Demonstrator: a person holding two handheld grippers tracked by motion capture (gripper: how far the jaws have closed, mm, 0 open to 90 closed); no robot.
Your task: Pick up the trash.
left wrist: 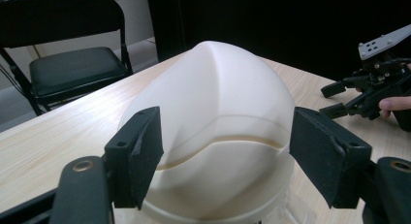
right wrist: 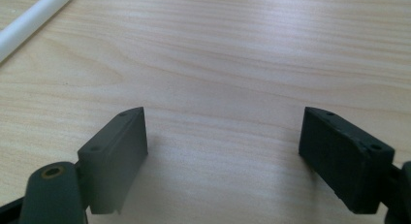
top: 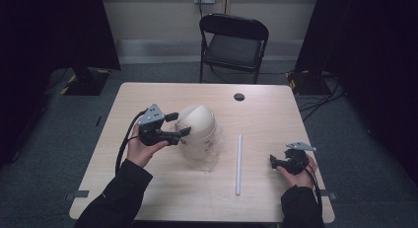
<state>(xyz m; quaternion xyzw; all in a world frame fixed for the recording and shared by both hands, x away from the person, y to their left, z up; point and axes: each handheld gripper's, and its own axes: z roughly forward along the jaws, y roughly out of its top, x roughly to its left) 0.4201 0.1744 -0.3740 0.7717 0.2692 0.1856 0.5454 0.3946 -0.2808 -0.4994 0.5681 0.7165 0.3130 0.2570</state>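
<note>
Wooden table (top: 162,198): left gripper (top: 178,124), jaws wide, flanks cream dome (top: 199,132).

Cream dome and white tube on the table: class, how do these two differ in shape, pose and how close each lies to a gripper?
The cream dome is bulky and rounded; the white tube is long and thin. The dome rises well above the table; the tube lies flat. The left gripper has its open jaws on either side of the dome; the right gripper sits apart from the tube, jaws open over bare wood. Both are pale.
</note>
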